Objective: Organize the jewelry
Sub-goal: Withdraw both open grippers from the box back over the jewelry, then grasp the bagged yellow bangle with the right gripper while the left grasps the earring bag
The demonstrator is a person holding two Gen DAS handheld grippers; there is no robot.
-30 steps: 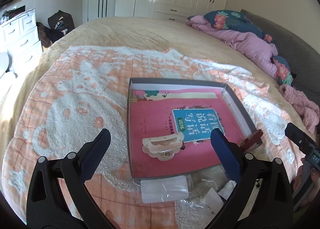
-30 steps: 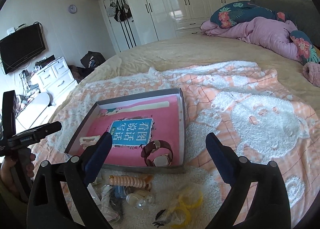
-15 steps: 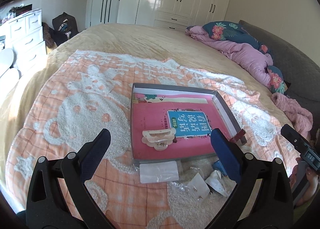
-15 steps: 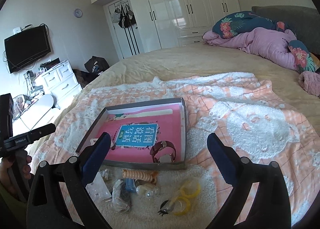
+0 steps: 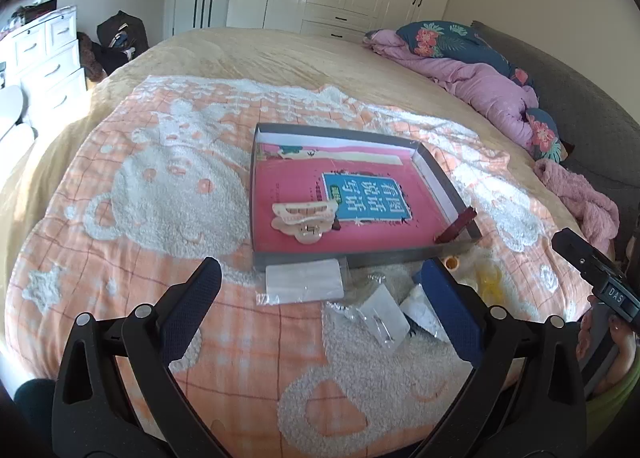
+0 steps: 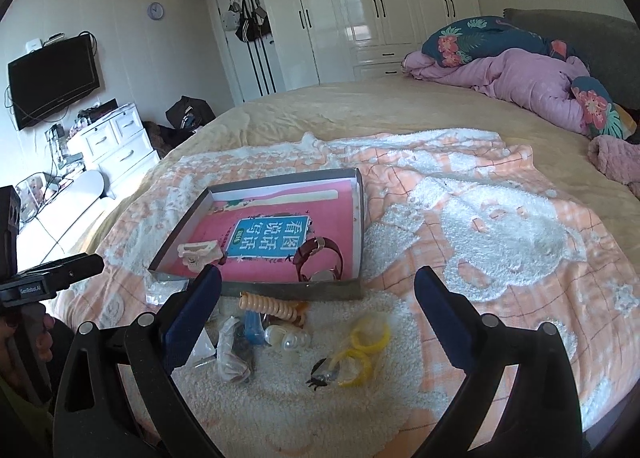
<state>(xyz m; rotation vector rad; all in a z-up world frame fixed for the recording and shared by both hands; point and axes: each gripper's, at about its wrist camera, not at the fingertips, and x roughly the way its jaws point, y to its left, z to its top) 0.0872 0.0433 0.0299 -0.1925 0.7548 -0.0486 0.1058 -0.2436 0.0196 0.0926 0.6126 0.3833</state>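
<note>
- Left wrist view: left gripper (image 5: 320, 282) has pulled back and up from the grey tray (image 5: 444, 186) over the last second; jaws wide apart, holding nothing. Cream hair claw (image 5: 302, 218) lies in the tray on the pink book (image 5: 360, 210); clear packets (image 5: 304, 282) on the blanket (image 5: 160, 194) just in front of the tray.
- Right wrist view: right gripper (image 6: 318, 292) also retreated, jaws apart, empty. Red-strap watch (image 6: 320, 264) sits in the tray's near right corner; coil hair tie (image 6: 272, 306) and yellow rings (image 6: 362, 350) not yet sorted.
- Judgement: two items placed, next pick pending.
</note>
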